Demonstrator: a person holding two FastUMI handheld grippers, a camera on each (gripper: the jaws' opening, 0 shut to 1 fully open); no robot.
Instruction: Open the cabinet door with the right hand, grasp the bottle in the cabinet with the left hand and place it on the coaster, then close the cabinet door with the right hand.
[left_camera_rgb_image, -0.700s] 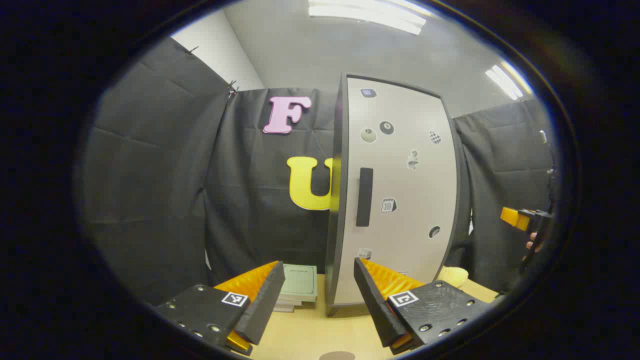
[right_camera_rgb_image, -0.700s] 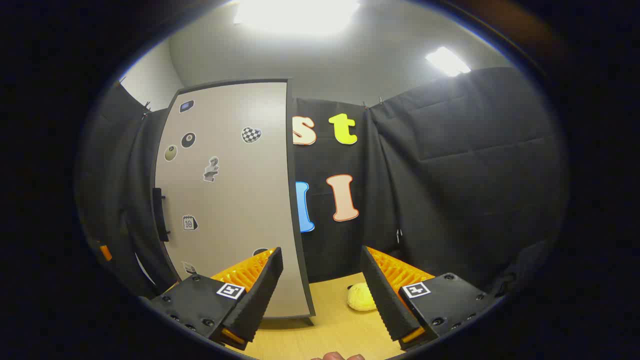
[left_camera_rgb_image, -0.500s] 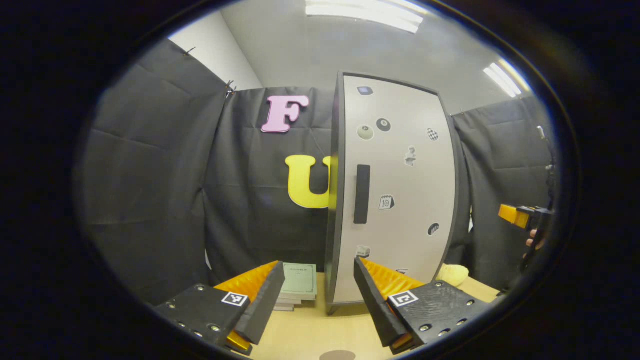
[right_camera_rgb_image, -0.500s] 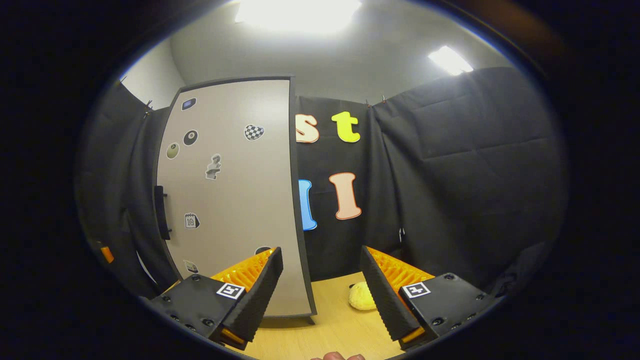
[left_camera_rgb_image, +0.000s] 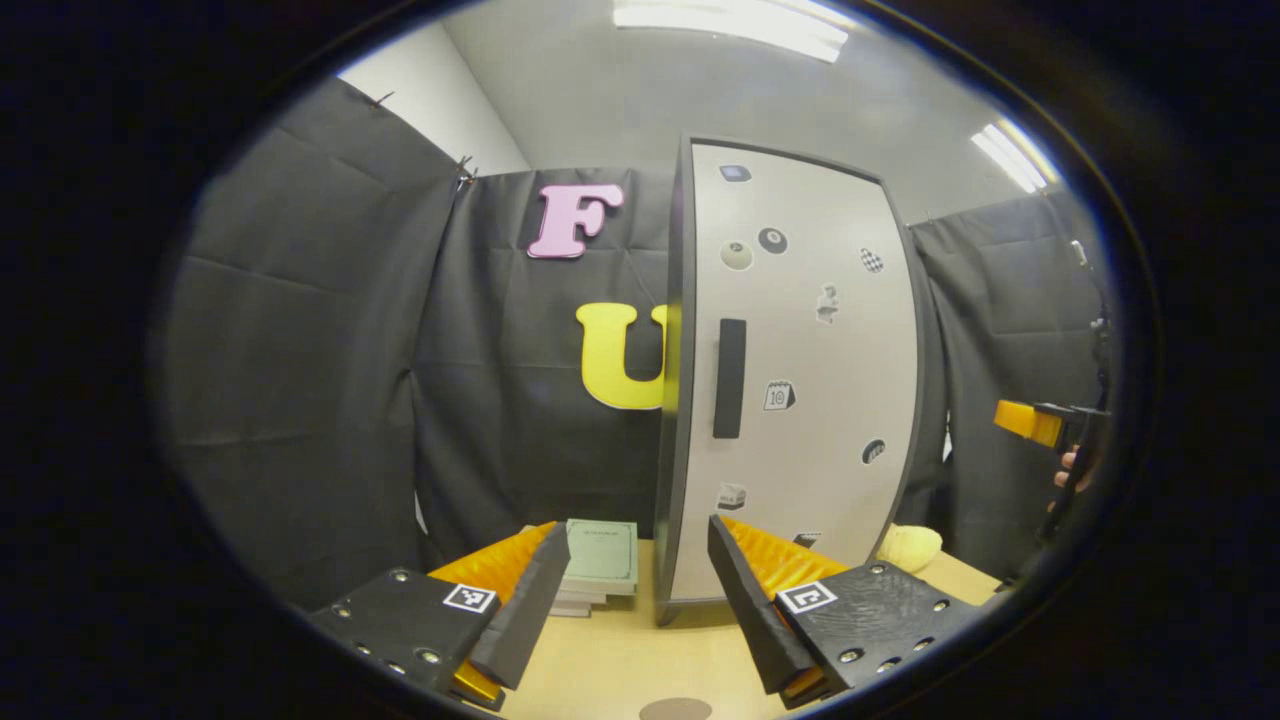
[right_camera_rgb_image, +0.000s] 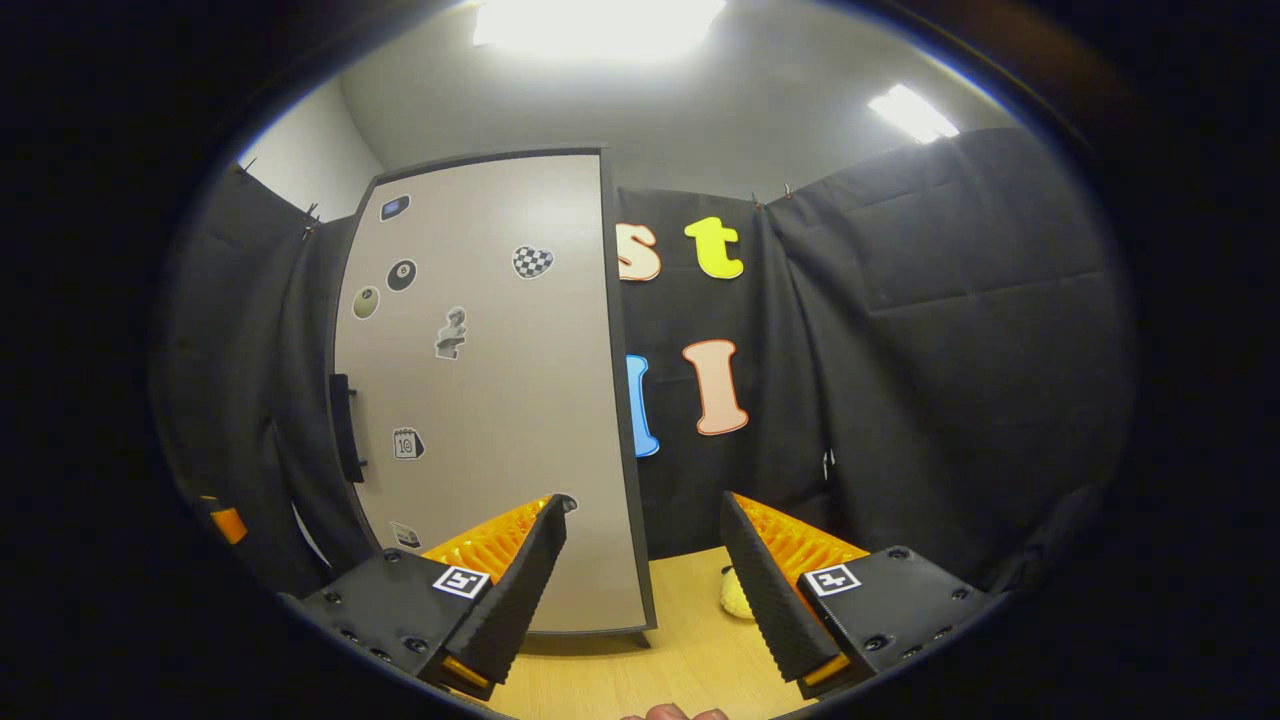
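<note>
On the wooden table (left_camera_rgb_image: 610, 665) in the left gripper view, my left gripper (left_camera_rgb_image: 632, 600) hung with its fingers spread wide and nothing between them. Beyond its left finger lay a stack of green notebooks (left_camera_rgb_image: 598, 562), and right of them stood the cabinet (left_camera_rgb_image: 800, 380), its door shut, the dark handle (left_camera_rgb_image: 729, 378) upright near the door's left edge. A yellow plush toy (left_camera_rgb_image: 910, 545) sat by the cabinet's right foot. In the right gripper view, my right gripper (right_camera_rgb_image: 642, 580) was likewise spread and empty, well apart from the handle. The bottle was hidden behind the door; a round brown coaster (left_camera_rgb_image: 675, 709) lay at the table's near edge.
</note>
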